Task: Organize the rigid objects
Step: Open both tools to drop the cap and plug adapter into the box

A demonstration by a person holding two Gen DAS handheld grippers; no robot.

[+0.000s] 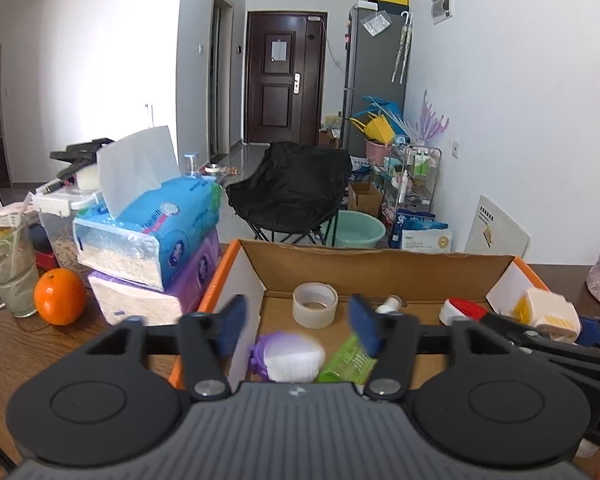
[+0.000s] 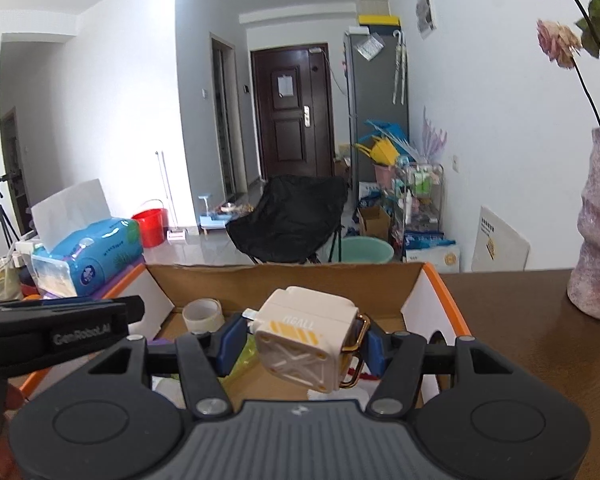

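A brown wooden table [image 2: 508, 320] carries an open cardboard box [image 1: 380, 268] with orange outer edges, straight ahead of both tongs. The right gripper [image 2: 298, 344] is clamped on a white cube-shaped charger [image 2: 308, 340] with yellow stripes and a gold loop, held over the box; its lettering is too blurred to read fully. In the left view that charger shows at the far right, partly cut off behind black arms. The left gripper [image 1: 296, 326] is spread wide with nothing between its blue fingers [image 1: 232, 326], hovering above the near end of the box.

Inside the box, beyond the left tips, stands a roll of clear tape [image 1: 315, 304]. Beneath the left tips lie a purple and white object [image 1: 288, 354] and a green packet [image 1: 346, 360], both blurred and partly hidden by the gripper body. A red and white item [image 1: 464, 310] lies to the right, half covered.

Left of the box, stacked tissue packs [image 1: 152, 240] sit beside an orange [image 1: 60, 296] and a glass [image 1: 10, 276]. Further off stand a black folding chair [image 1: 296, 184], a dark door [image 1: 284, 76] and a vase [image 2: 598, 232] at the right.
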